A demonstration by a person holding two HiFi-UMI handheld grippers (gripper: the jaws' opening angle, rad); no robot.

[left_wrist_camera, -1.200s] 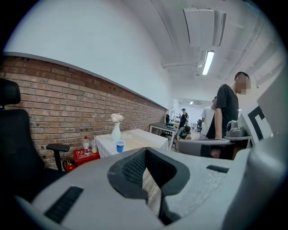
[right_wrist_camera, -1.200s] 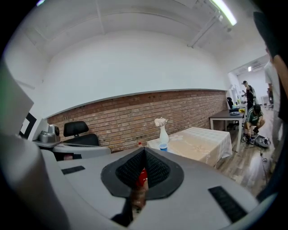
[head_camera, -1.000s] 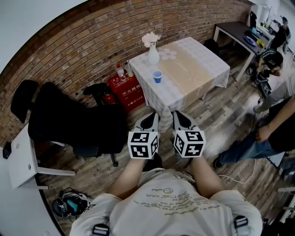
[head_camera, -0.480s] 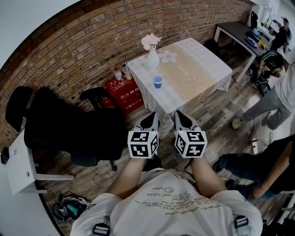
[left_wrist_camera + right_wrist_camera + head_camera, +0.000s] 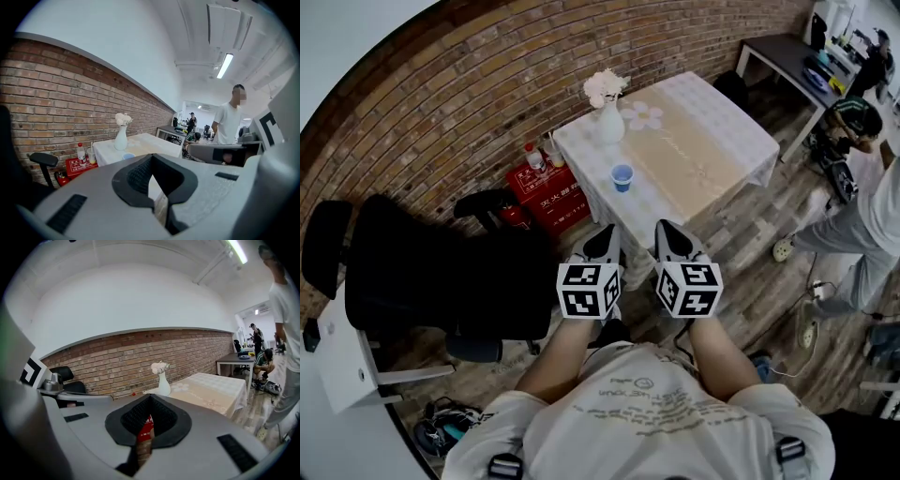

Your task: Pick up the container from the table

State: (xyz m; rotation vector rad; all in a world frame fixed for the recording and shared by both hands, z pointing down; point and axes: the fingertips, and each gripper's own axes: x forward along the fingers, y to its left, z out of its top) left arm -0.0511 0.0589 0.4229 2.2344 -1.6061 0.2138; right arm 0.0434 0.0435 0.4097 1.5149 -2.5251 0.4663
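Blue cup (image 5: 622, 176), upright by table's (image 5: 712, 141) near edge, well ahead; left gripper (image 5: 603, 244) nearer than right gripper (image 5: 672, 240); both closed, empty.

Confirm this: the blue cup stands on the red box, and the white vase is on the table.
Wrong in one respect: the blue cup stands on the table, not the red box, as the head view shows. The white vase is on the table.

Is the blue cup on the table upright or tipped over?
Upright: the cup stands on the table with its round mouth facing up.
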